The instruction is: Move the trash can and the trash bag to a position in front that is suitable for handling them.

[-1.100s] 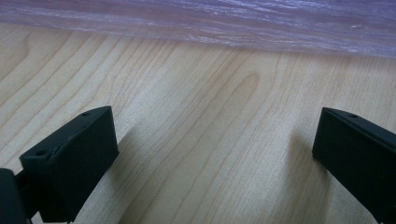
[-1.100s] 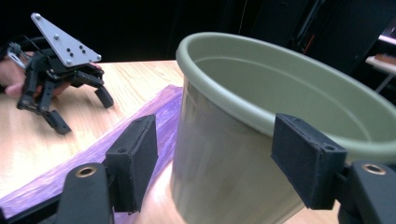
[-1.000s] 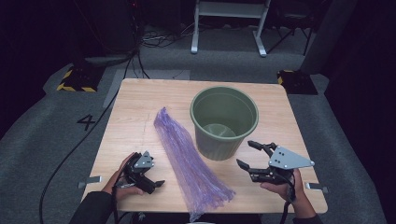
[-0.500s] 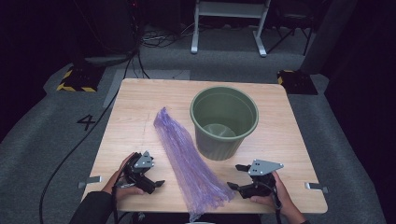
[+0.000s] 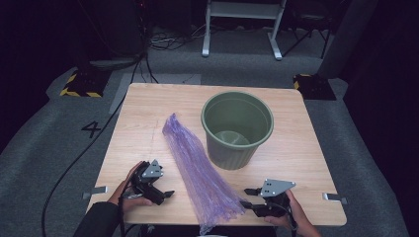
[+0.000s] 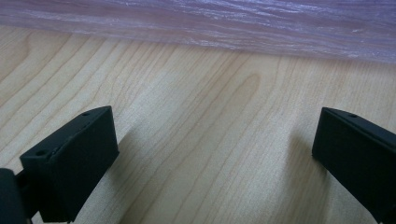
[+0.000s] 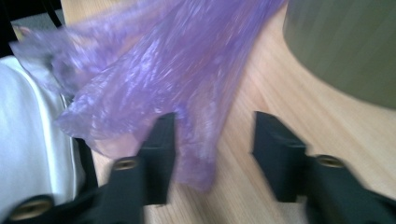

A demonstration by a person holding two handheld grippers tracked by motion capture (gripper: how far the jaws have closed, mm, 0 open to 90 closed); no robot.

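Bag: the purple plastic bag lay flat on the wooden table, a long crumpled strip with its far tip near the table's middle and its wider near end at the person's edge, just spilling over it.
Long axis: it ran on a slant, from far-left to near-right in the high view, passing just left of the green bin and between the two hands.
Right gripper: the right gripper sat low at the bag's near end, jaws pointing left at the plastic; this was the hand nearer to the bag.
Right jaws: they had just been closing and stood about half apart; in the right gripper view a loose fold of the bag hung between them, lying against and over the left jaw, with a clear gap to the right jaw, so nothing was pinched yet.
Left gripper: the left gripper rested on the table on the bag's left side, a little apart from it.
Left jaws: spread wide with only bare wood between them; in the left gripper view the bag's long edge lay straight ahead, crossways to the jaws.
Deciding relation: the bag's near corner already sat inside the right jaws, so a grip probably needed only further closing, while the left jaws would have had to move forward to reach the edge.
Bin: upright, empty as far as could be seen, well beyond the right gripper.
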